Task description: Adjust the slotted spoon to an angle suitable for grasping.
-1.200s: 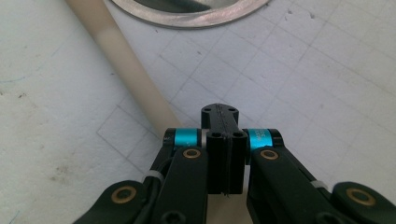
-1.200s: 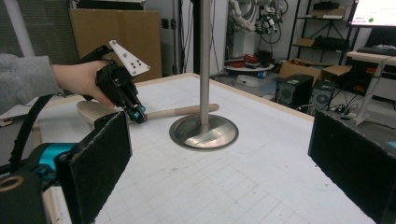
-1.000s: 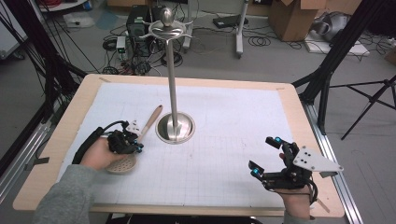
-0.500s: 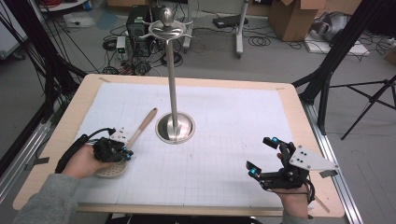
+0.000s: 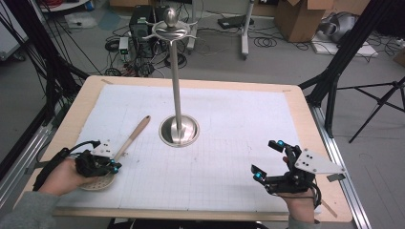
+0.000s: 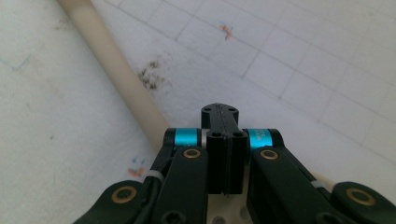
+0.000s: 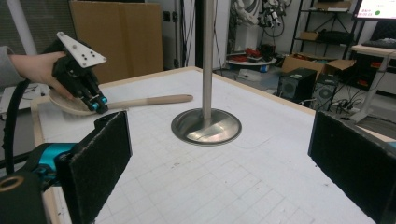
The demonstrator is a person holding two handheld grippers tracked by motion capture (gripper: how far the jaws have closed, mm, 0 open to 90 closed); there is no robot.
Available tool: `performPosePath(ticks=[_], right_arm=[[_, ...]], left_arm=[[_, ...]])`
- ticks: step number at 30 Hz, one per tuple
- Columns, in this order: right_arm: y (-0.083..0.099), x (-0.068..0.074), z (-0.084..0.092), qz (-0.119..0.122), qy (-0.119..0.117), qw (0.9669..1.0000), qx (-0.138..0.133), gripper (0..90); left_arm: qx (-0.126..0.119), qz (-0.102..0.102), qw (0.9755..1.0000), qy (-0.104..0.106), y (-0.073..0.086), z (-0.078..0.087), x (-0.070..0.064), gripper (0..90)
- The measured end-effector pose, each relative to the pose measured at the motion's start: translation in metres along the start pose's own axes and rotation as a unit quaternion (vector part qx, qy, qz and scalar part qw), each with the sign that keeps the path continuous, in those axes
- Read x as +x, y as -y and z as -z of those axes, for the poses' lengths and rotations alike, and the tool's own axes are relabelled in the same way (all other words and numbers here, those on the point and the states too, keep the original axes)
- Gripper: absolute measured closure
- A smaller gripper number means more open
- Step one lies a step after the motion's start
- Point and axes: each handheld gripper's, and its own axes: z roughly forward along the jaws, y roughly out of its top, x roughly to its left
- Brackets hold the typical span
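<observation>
A wooden spoon (image 5: 131,136) with a round perforated head lies flat on the white grid mat (image 5: 239,114), left of a tall metal stand (image 5: 179,130). My left gripper (image 5: 114,167) is shut, its tips resting on the spoon where handle meets head. In the left gripper view the jaws (image 6: 219,114) meet with nothing between them, and the handle (image 6: 112,60) runs underneath. The right gripper view shows the left gripper (image 7: 97,105) on the spoon (image 7: 149,100). My right gripper (image 5: 265,159) hovers open at the mat's near right, empty, facing the stand (image 7: 206,126).
The stand's pole rises from a round dish base at the mat's middle to hooks and a knob (image 5: 171,21) at the top. A wooden table rim (image 5: 305,119) frames the mat. Cables, boxes and tripod legs lie on the floor beyond.
My left gripper has slid left and toward the near edge, and the spoon has moved along with it. The right gripper has stayed put.
</observation>
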Motion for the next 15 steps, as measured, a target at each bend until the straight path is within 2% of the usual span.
performPosePath(ticks=[5,9,12,15], right_arm=[[0.000,0.000,0.000,-0.002,0.001,1.0000,0.001,4.8],[0.000,0.000,0.000,0.000,0.001,1.0000,0.000,4.8],[0.000,0.001,0.000,-0.001,-0.001,1.0000,0.001,4.8],[0.000,0.000,0.000,-0.001,0.000,1.0000,0.000,4.8]], left_arm=[[-0.004,-0.001,1.0000,-0.004,0.013,0.008,-0.001,89.6],[-0.007,0.005,0.9999,-0.010,0.014,0.010,0.000,89.6],[-0.035,0.012,0.9992,-0.014,0.010,0.019,0.005,89.6],[-0.068,0.033,0.9968,-0.026,0.004,0.030,0.012,89.6]])
